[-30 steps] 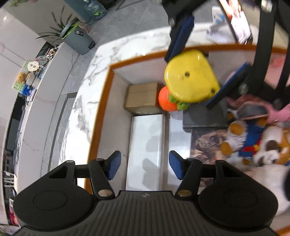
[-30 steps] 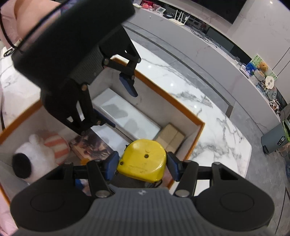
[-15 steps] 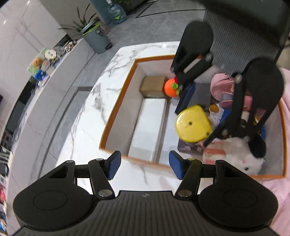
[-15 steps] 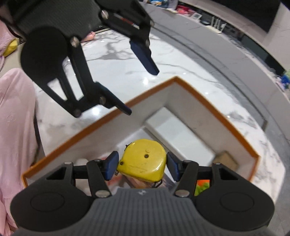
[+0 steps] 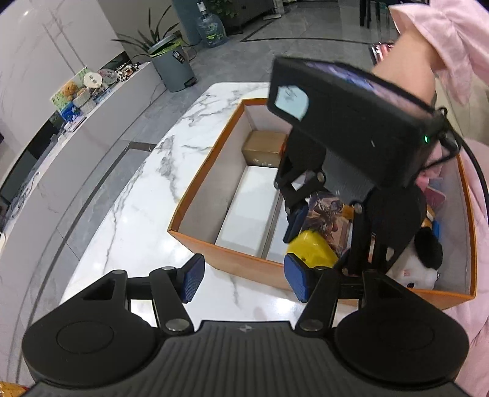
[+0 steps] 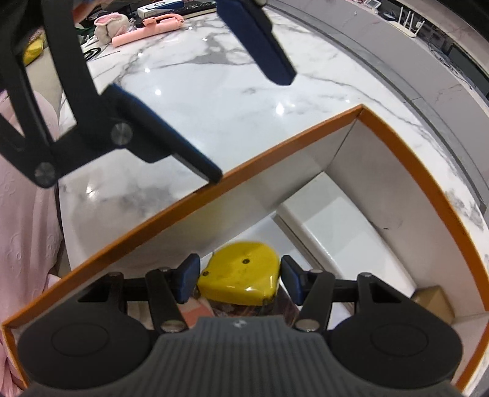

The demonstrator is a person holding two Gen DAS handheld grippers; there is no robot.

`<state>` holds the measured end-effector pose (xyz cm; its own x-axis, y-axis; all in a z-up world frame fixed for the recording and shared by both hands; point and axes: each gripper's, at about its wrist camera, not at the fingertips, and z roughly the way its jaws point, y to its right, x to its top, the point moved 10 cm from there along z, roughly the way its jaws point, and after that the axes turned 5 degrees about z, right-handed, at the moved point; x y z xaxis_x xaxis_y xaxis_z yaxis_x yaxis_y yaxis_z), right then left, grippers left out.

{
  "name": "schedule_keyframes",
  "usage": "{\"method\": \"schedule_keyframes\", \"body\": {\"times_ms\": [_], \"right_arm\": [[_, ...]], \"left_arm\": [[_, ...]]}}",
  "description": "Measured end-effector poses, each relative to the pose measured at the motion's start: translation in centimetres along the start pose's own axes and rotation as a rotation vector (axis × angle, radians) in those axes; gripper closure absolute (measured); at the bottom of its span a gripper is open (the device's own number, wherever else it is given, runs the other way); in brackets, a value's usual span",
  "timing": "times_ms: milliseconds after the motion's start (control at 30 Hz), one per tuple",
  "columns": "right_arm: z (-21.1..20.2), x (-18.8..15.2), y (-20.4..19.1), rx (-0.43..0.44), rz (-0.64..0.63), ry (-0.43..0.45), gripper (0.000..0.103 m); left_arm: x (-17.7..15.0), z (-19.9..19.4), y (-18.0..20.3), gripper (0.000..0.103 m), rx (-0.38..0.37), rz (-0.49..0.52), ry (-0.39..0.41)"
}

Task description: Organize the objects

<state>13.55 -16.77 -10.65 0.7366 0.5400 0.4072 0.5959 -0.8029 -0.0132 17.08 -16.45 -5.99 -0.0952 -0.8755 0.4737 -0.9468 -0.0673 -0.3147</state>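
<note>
A yellow tape measure (image 6: 240, 279) sits between the fingers of my right gripper (image 6: 240, 279), low inside the orange-rimmed box (image 6: 293, 143). The jaws stand slightly wider than it, with small gaps each side. The tape measure also shows in the left wrist view (image 5: 311, 249), near the box's front wall (image 5: 241, 259). My left gripper (image 5: 244, 279) is open and empty above the marble table (image 5: 134, 213), in front of the box. It appears in the right wrist view (image 6: 244, 100), above the box rim.
The box holds two white boxes (image 5: 247, 210), a cardboard box (image 5: 264, 148), a picture book (image 5: 328, 213) and a panda plush (image 5: 418, 262). A pink plush and pink stick (image 6: 149, 26) lie on the far table. A trash bin (image 5: 174, 71) stands beyond.
My left gripper pulled back out of the box to above the table. My right gripper carried the tape measure toward the box's near wall, lowered it, and its jaws widened off it.
</note>
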Motion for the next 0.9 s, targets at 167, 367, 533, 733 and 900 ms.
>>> {"method": "schedule_keyframes", "body": {"times_ms": [167,367,533,733,900], "right_arm": [[-0.3,0.1,-0.7,0.004,-0.023,0.0,0.046],[-3.3,-0.1,-1.6,-0.033,0.011,0.033,0.045],[-8.4,-0.2,-2.9,-0.1,0.08,0.101,0.045],[-15.8,-0.5,-5.0,-0.206,0.221,0.258,0.04],[-21.4,-2.0,-6.1,-0.305,0.349,0.413,0.039]], "left_arm": [[-0.1,-0.5,0.1,0.034,-0.002,-0.023,0.008],[0.1,-3.1,0.7,0.034,0.019,-0.085,0.04],[0.7,-7.1,1.5,0.033,0.092,-0.147,0.097],[1.8,-14.4,2.9,0.026,0.305,-0.172,0.246],[1.2,-19.4,4.7,0.023,0.398,-0.294,0.324]]}}
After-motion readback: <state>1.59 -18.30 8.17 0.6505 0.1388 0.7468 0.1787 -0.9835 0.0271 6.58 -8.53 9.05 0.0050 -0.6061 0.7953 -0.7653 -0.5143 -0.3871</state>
